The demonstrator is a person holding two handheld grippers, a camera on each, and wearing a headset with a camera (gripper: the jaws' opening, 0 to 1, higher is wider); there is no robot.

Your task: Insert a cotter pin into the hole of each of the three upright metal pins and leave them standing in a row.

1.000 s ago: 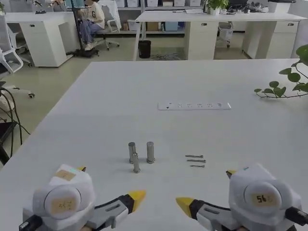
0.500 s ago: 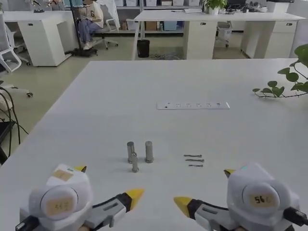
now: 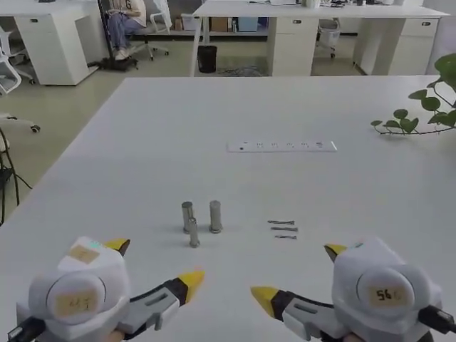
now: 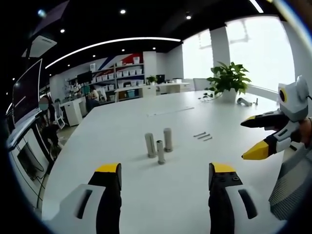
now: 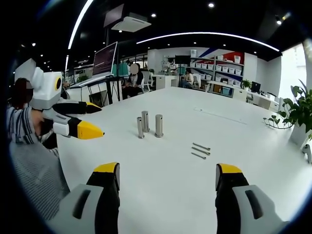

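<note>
Three short upright metal pins stand in a tight cluster on the white table, one in front of the other two. Three small cotter pins lie flat in a stack of lines to their right. My left gripper is open near the front left, well short of the pins. My right gripper is open at the front right, below the cotter pins. The left gripper view has its own open jaws, the metal pins and the cotter pins ahead. The right gripper view has open jaws, metal pins and cotter pins.
A white power strip lies farther back on the table. Plant leaves reach in from the right edge. Beyond the table stand white desks, office chairs and a seated person.
The head camera has tipped a little, so the whole scene sits higher. Both grippers stay open in about the same place; the metal pins and cotter pins have not moved.
</note>
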